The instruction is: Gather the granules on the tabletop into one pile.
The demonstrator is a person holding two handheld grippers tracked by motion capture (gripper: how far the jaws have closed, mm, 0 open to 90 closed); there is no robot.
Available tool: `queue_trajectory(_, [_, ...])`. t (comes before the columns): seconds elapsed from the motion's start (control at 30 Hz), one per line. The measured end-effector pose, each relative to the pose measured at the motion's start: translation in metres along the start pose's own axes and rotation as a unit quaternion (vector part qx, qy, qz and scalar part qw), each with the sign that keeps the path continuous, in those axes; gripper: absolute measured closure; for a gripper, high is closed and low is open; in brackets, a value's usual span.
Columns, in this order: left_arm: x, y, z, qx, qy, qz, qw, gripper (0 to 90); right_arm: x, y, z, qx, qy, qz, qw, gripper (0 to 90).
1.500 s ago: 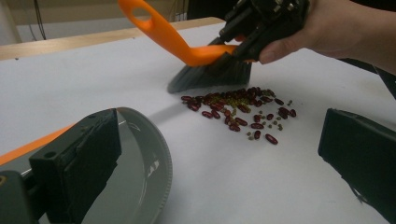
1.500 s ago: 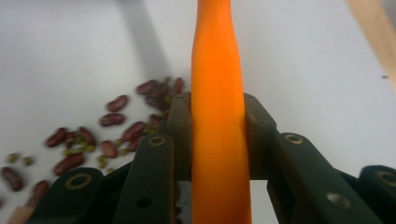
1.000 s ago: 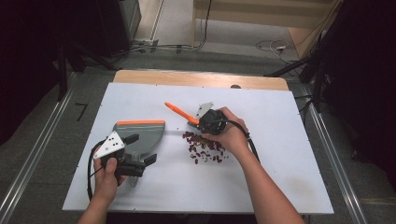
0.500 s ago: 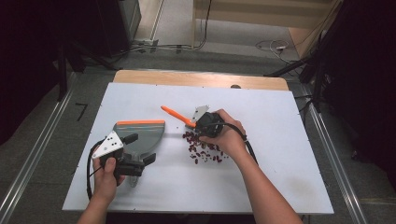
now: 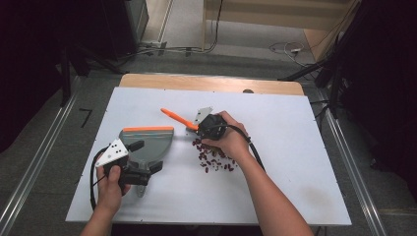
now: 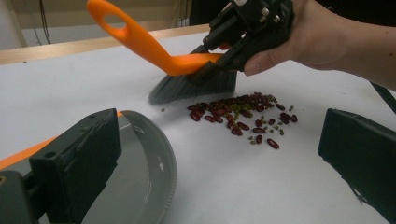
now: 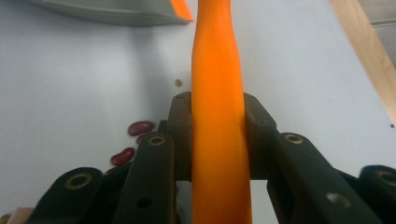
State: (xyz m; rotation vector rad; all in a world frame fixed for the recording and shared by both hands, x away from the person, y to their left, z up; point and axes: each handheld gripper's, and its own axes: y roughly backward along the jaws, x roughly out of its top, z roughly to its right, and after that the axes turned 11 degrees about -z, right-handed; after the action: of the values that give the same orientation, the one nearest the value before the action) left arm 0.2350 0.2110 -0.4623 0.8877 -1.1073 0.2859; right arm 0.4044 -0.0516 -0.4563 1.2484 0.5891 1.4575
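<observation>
My right gripper (image 5: 200, 127) is shut on the orange handle of a small brush (image 5: 174, 117). The handle (image 7: 217, 93) runs up between its pads. The brush's dark bristles (image 6: 196, 86) touch the white table at the far edge of a pile of red beans (image 6: 243, 114). The beans (image 5: 214, 160) lie just below my right hand. My left gripper (image 5: 146, 156) hovers over the near part of a grey dustpan (image 5: 147, 140) with an orange lip. Its jaws stand wide apart, with the pan's rim (image 6: 159, 163) by the left jaw and nothing pinched.
The white table top (image 5: 275, 187) has bare room to the right and along the front. A wooden strip (image 5: 206, 83) borders its far edge. Cables trail from both grippers. Dark stands and floor surround the table.
My right gripper and the brush have shifted a little to the left, toward the dustpan. The left hand and the dustpan have stayed in place.
</observation>
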Motion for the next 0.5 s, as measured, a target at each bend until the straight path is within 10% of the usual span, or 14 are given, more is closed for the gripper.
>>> queue_trajectory(0.27, [0.001,-0.001,0.003,-0.002,-0.002,0.000,1.0000,0.0,-0.003,0.018,-0.014,0.027,0.049,-0.001,0.9984,68.6])
queue_trajectory(0.5, [0.002,-0.002,0.004,-0.002,-0.004,-0.003,1.0000,0.0,-0.001,0.051,-0.017,0.016,-0.023,0.028,0.9992,68.5])
